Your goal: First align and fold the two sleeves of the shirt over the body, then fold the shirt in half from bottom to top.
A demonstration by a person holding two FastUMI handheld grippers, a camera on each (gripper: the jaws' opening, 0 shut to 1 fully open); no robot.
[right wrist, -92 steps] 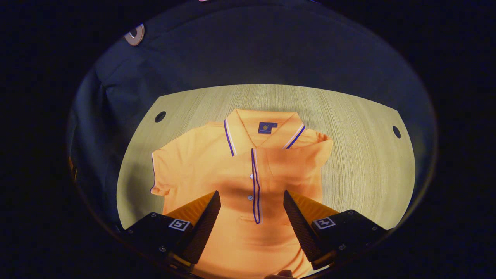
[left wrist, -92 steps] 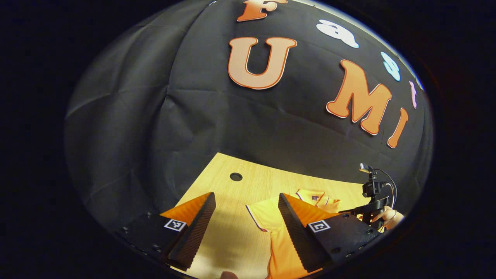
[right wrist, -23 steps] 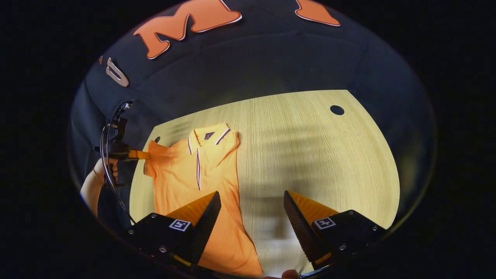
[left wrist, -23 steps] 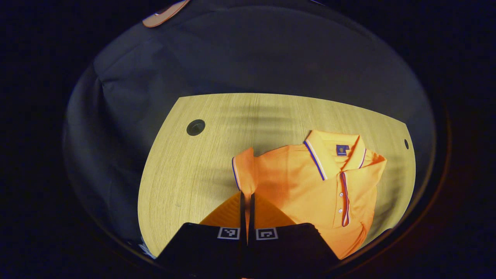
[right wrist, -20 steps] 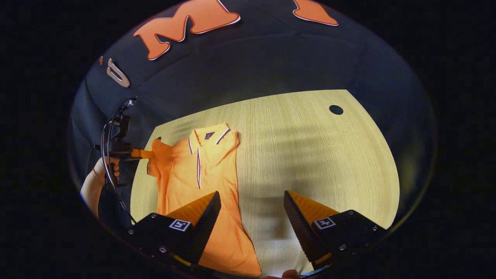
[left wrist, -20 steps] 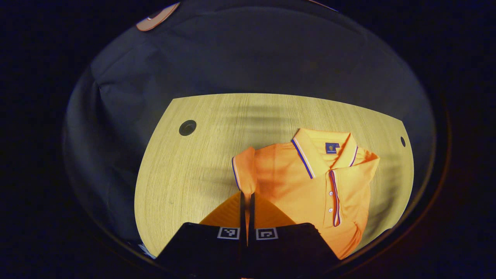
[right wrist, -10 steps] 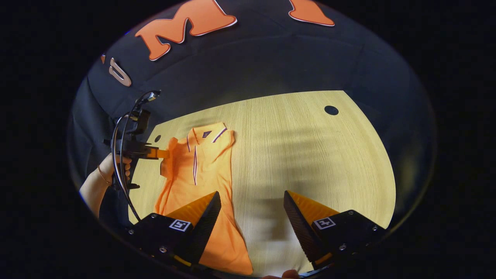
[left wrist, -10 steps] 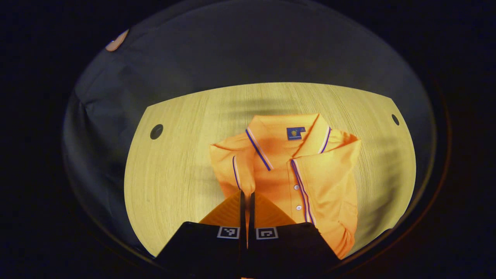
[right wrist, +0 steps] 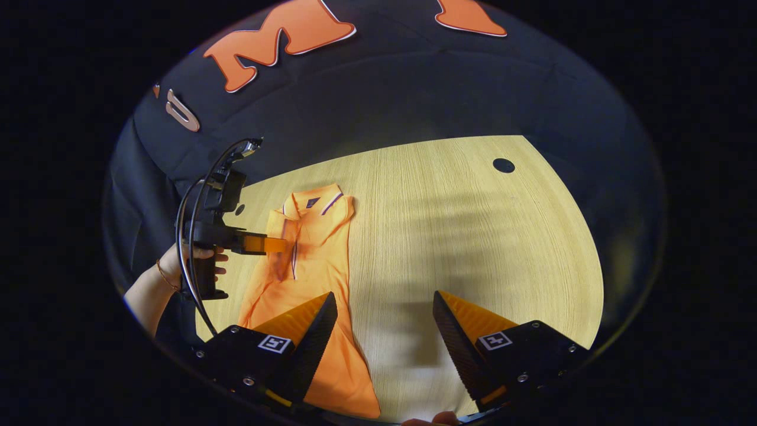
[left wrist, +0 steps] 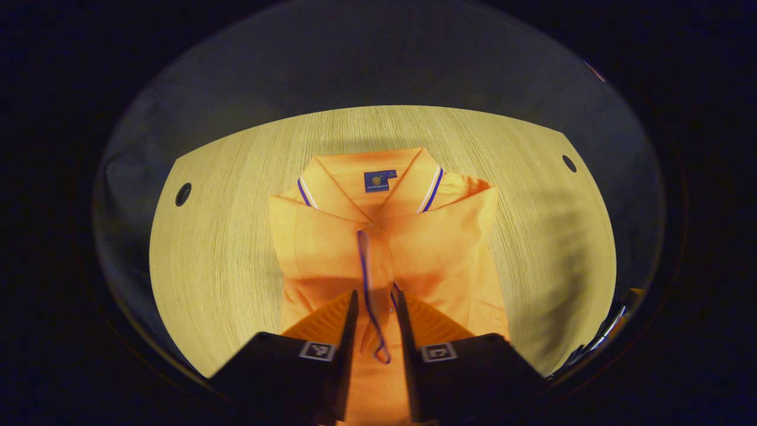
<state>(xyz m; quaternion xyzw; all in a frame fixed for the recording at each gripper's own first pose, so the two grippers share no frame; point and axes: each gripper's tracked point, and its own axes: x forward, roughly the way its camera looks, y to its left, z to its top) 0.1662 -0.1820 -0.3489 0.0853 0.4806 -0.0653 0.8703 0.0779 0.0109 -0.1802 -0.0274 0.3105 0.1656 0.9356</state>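
Shirt (left wrist: 384, 248) lay flat on the wooden table (left wrist: 213, 236) with both sleeves folded in. The left gripper (left wrist: 376, 302) was a little open, letting the sleeve go, and the right gripper (right wrist: 381, 307) hung wide open and empty. Next, I think, both should grab the bottom edge.

The shirt (left wrist: 414, 248) is soft matt knit cloth with a woven label at the collar, lying on a worktop (left wrist: 225, 236) of pale, fine-grained matt wood, while the left tongs (left wrist: 377, 322) show ribbed inner faces.
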